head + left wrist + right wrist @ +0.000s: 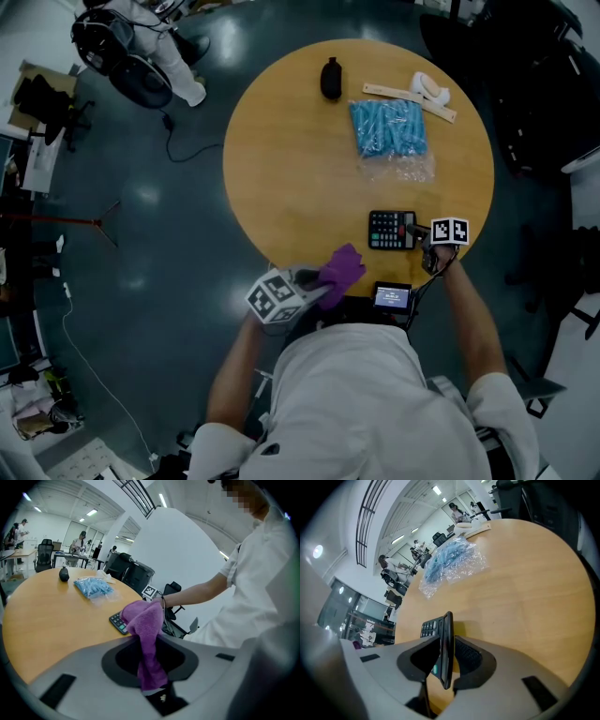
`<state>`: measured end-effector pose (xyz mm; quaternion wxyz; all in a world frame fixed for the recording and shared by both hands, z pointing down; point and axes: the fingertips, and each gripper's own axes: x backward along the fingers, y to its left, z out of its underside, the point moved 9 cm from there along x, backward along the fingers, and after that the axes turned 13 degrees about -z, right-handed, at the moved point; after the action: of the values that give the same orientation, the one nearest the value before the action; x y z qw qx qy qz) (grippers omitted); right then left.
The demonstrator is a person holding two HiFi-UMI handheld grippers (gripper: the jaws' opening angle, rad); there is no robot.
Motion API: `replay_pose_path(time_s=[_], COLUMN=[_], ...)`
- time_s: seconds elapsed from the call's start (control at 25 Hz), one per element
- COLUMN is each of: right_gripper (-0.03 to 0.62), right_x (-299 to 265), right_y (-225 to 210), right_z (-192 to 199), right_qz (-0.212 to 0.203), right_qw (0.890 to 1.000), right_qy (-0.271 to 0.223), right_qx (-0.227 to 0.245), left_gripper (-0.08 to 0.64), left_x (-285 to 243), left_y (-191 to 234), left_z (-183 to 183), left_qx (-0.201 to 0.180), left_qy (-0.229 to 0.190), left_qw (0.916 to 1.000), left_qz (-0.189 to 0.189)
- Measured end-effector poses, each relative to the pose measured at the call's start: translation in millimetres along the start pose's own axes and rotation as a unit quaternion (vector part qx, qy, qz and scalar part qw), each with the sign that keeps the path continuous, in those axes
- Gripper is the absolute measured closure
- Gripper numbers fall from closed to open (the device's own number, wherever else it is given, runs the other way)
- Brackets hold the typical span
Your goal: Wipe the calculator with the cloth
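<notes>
Fingers [118, 660] of the left gripper [149, 645] are pinched on the purple cloth [146, 634]. It rises between them in a bunched fold, and its lower end covers the place where they meet. The right gripper [446, 645] has its fingers [468, 656] set slightly apart on either side of the calculator [430, 628]. The calculator stands edge-on in that view, with a thin slit left at the ribbed pad, so it is straddled but not squeezed.

In the head view the calculator [389, 230] lies on the round wooden counter [300, 159] near its front right rim. The right gripper [419, 236] covers the calculator's right end. The left gripper [314, 286] holds the cloth [340, 270] at the front rim, just short of the calculator and apart from it.

Farther back on the counter are a clear bag of blue pieces [388, 129], a wooden strip [408, 100] with a white thing [431, 87] resting on it, and a small black object [331, 79] that I cannot identify. A small lit screen [392, 297] sits at the near rim, and its print is too small to read. A fan [141, 80] and a cable [192, 150] are on the dark floor to the left.

In the left gripper view the cloth hides most of the calculator, so only one corner of keys [117, 620] shows. The person's forearm [201, 590] reaches across behind it.
</notes>
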<state>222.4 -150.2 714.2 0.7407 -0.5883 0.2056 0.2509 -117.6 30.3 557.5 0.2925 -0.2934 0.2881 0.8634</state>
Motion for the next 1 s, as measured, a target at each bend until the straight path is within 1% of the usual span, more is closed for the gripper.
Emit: replay_pose_path(time_s=[0.08, 0.2, 0.32, 0.36, 0.44, 0.52, 0.56, 0.64, 0.68, 0.76, 0.8, 0.92, 1.0], right_gripper=[0.465, 0.465, 0.466, 0.475, 0.525, 0.546, 0.549, 0.551, 0.551, 0.552, 0.552, 0.554, 0.554], right_x=[4.5, 14.4, 35.0, 43.7, 62.0, 79.9, 87.9, 101.4, 106.9, 116.4, 120.5, 131.4, 136.4], right_y=[2.3, 3.4, 5.8, 9.3, 21.6, 38.8, 48.1, 65.9, 74.0, 88.4, 94.7, 108.3, 114.5], right_z=[-2.9, -7.9, -10.3, -10.7, -9.4, -4.4, -0.6, 8.5, 13.7, 24.7, 30.2, 44.4, 51.4], right_qz=[0.001, 0.022, 0.042, 0.045, 0.038, 0.019, 0.007, -0.015, -0.024, -0.036, -0.038, -0.039, -0.041], right_qw=[1.0, 1.0, 0.998, 0.997, 0.994, 0.988, 0.985, 0.979, 0.976, 0.971, 0.969, 0.964, 0.961], right_qy=[-0.009, -0.015, -0.045, -0.06, -0.097, -0.141, -0.16, -0.191, -0.202, -0.221, -0.229, -0.247, -0.257], right_qx=[0.001, 0.012, 0.018, 0.025, 0.043, 0.055, 0.059, 0.067, 0.072, 0.079, 0.082, 0.095, 0.098], left_gripper=[0.474, 0.474, 0.474, 0.474, 0.474, 0.474, 0.474, 0.474, 0.474, 0.474, 0.474, 0.474, 0.474], left_x=[0.8, 1.0, 0.8, -0.1, -2.9, -6.7, -9.6, -20.1, -27.4, -44.3, -53.5, -82.5, -99.8], left_y=[-0.4, 1.4, 5.1, 7.3, 13.0, 19.6, 23.9, 36.4, 44.4, 62.6, 71.8, 93.9, 102.6], left_z=[0.2, 1.0, 1.4, 0.6, -3.3, -9.1, -12.0, -15.1, -14.6, -10.6, -7.6, 1.7, 4.8], left_qx=[-0.001, 0.002, 0.02, 0.029, 0.053, 0.09, 0.112, 0.164, 0.192, 0.242, 0.26, 0.29, 0.303], left_qy=[-0.004, -0.009, -0.023, -0.032, -0.06, -0.099, -0.12, -0.153, -0.161, -0.16, -0.15, -0.101, -0.078], left_qw=[1.0, 1.0, 0.9995, 0.9989, 0.9965, 0.9908, 0.9863, 0.9746, 0.9681, 0.9566, 0.9533, 0.9494, 0.9466], left_qz=[0.0, -0.002, -0.011, -0.016, -0.023, -0.02, -0.016, -0.009, -0.009, -0.021, -0.033, -0.068, -0.078])
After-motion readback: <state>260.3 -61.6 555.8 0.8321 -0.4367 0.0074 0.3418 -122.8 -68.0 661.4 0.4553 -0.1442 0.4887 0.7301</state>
